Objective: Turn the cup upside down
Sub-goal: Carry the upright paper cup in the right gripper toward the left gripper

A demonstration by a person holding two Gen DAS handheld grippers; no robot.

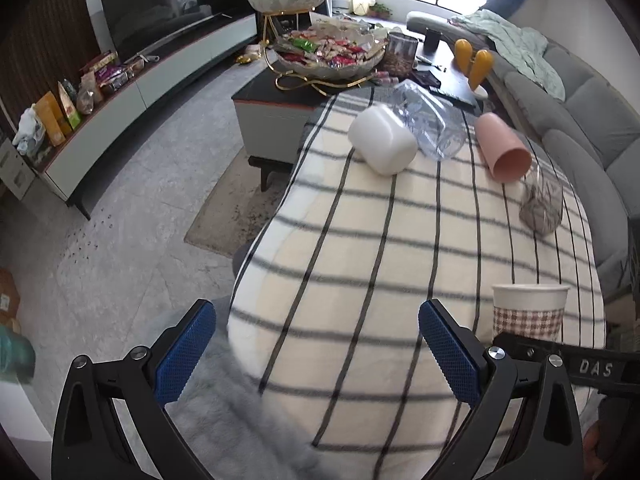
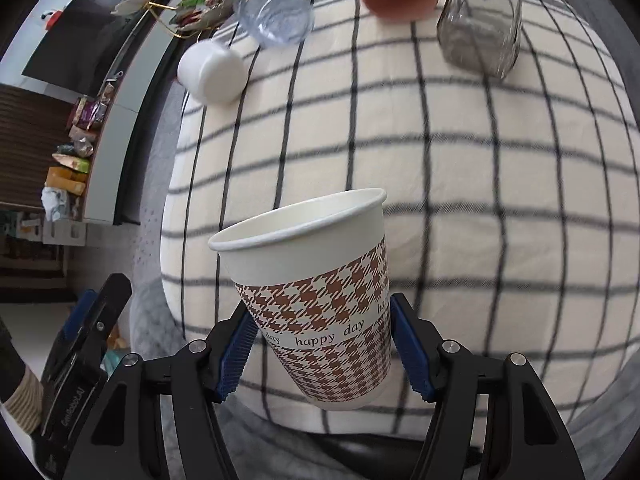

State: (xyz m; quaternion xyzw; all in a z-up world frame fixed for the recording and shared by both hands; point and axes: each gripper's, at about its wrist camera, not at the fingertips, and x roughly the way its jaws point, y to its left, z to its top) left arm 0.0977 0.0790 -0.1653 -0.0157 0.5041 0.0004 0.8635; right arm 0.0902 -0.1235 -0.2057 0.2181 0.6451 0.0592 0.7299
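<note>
Right gripper (image 2: pixel 320 344) clamped low on the paper cup (image 2: pixel 316 300), mouth up and tilted over the checked blanket's (image 2: pixel 500 200) near edge; left gripper (image 1: pixel 316 352) spread empty beside it; thin wall may buckle or slip when rolled over

cup (image 2: pixel 316 300) | white paper, brown houndstooth band, "happy day" lettering | sitting mouth-up, tilting slightly, empty inside | hanging above the checked blanket, pinched at its lower band between the right tool's (image 2: pixel 320 344) blue pads
</note>
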